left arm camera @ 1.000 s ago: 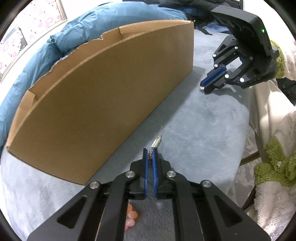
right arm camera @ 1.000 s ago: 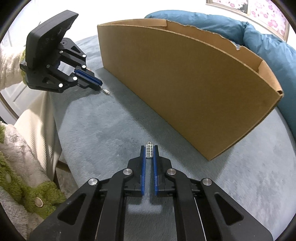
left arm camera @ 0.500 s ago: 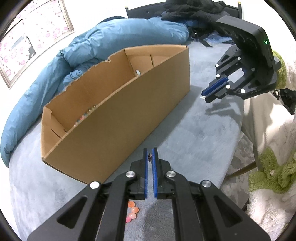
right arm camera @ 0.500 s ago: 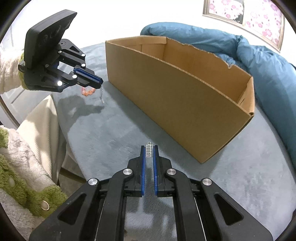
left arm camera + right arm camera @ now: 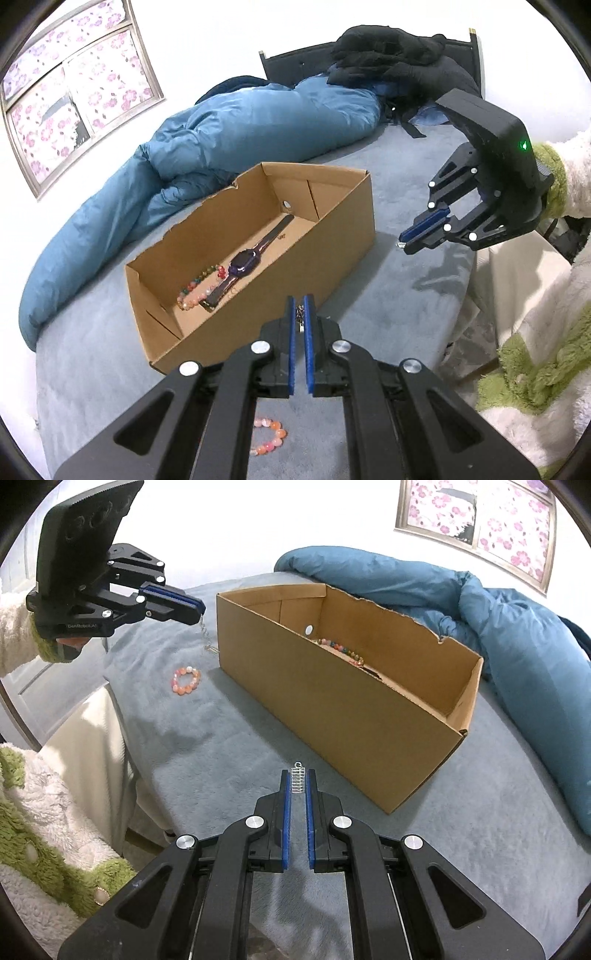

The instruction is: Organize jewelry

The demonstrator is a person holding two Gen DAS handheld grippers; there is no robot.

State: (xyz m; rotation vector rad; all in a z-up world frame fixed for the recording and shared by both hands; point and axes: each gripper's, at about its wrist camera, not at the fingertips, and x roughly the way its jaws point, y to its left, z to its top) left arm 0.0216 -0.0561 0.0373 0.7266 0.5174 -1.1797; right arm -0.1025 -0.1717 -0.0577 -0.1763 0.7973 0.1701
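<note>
1. Jewelry first: my left gripper [image 5: 300, 317] has its blue pads pinched together on a thin silver chain [image 5: 207, 638], which dangles from the tips just off the near end of the cardboard box [image 5: 343, 698].
2. My right gripper [image 5: 298, 782] is clamped tight too, on a small silver ladder-shaped charm [image 5: 298, 781] that pokes out past the fingertips.
3. Right gripper and charm hang over the grey blanket [image 5: 221, 738] in front of the box's long front wall, short of the rim, not over the opening.
4. From the left wrist view, the left gripper sits above the box's near corner, with the open top just ahead of it.
5. Inside the box: a purple watch [image 5: 245, 262] lies stretched along the floor, with a multicoloured bead bracelet [image 5: 195, 291] touching its strap at the near end.
6. Outside the box, a pink-orange bead bracelet [image 5: 185, 681] rests on the blanket just beside the box's end wall, below the left gripper and its hanging chain.
7. Behind the box, along its far wall, a blue duvet [image 5: 480, 602] is bunched up.
</note>
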